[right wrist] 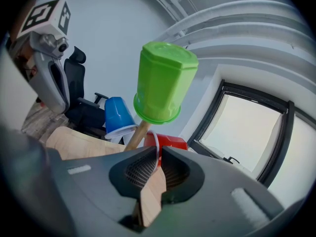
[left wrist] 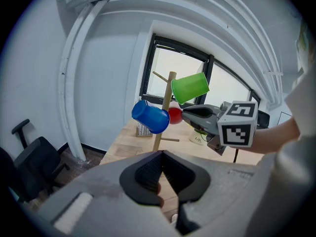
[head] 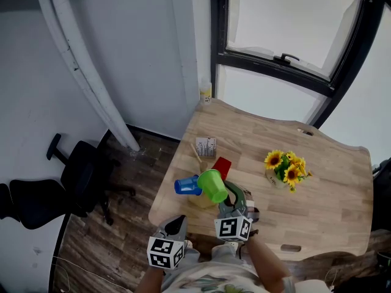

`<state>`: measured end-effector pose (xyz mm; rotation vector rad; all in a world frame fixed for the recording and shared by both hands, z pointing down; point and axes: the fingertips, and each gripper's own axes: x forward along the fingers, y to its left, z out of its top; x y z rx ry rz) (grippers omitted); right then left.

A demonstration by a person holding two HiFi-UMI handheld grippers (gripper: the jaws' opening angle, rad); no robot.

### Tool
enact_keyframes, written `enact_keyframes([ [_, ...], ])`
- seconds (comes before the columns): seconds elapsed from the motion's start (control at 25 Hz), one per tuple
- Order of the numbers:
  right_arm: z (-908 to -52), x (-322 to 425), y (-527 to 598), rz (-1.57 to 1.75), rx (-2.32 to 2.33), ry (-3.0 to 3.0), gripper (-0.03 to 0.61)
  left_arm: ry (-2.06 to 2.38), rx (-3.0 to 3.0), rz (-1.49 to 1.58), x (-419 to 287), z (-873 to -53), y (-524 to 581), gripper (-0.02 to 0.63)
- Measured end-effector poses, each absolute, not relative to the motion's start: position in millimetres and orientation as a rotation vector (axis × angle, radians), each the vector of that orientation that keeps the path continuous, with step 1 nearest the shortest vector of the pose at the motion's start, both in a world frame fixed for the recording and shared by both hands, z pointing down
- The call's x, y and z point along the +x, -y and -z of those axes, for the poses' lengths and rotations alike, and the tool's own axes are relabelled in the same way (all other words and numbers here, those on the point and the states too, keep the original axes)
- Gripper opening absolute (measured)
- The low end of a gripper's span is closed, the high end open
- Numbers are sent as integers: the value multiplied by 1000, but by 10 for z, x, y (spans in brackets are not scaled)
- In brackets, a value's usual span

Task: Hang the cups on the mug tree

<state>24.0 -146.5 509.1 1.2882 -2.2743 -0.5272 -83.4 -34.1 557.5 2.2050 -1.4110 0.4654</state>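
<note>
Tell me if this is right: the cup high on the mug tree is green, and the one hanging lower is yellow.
No: the lower one is a blue cup, not yellow. The green cup is high on the mug tree, as the left gripper view shows.

- Small white flower pot (left wrist: 198, 138) under the yellow sunflowers: one dark handwritten-style word on its side, apparently "Life" (tiny, seen only in the left gripper view);
- White cube (left wrist: 238, 124) on the right gripper (left wrist: 184, 113): black-and-white square marker patterns on its faces, no letters or digits;
- Matching white cube (head: 165, 253) on the left gripper (head: 177, 224): the same kind of marker;
- Small white box (head: 206, 146) standing on the light wooden table (head: 330, 194): rows of dark print, too small to read.
</note>
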Motion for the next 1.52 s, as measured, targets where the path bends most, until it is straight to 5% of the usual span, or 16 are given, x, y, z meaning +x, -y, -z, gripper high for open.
enact_keyframes([
  [1.52, -5313, 305, 1194, 355, 1197, 2302, 28, 1331, 2274, -442, -690, -5532, 404, 3],
])
